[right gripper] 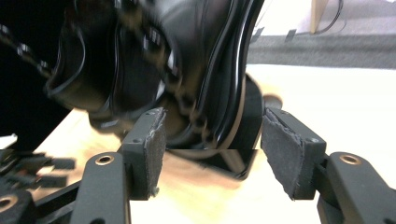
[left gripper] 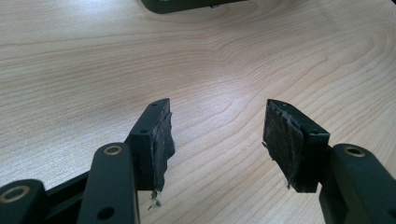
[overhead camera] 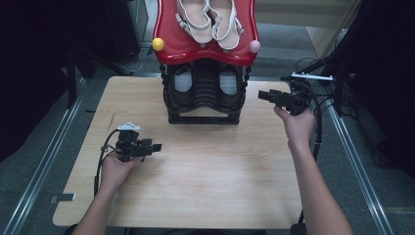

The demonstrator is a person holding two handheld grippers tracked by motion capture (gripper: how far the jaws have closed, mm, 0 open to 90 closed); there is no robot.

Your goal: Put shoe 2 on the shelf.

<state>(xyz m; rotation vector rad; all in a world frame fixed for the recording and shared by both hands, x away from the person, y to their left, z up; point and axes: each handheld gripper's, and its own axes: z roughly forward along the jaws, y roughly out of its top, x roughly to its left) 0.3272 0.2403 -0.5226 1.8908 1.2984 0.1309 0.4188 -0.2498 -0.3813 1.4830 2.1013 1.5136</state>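
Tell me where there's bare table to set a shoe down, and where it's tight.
The wooden table is bare across its whole near half, between the left tool and the right forearm. The left far corner beside the shoe rack is bare too. It is tight at the rack's right side, where the right tool hovers close.

Black tool [overhead camera: 157,146], brass screws, frayed grey pads [left gripper: 163,147]

table [overhead camera: 195,186] front: bare, free | shoe rack [overhead camera: 204,105] blocks rear centre | rack's sides: passable
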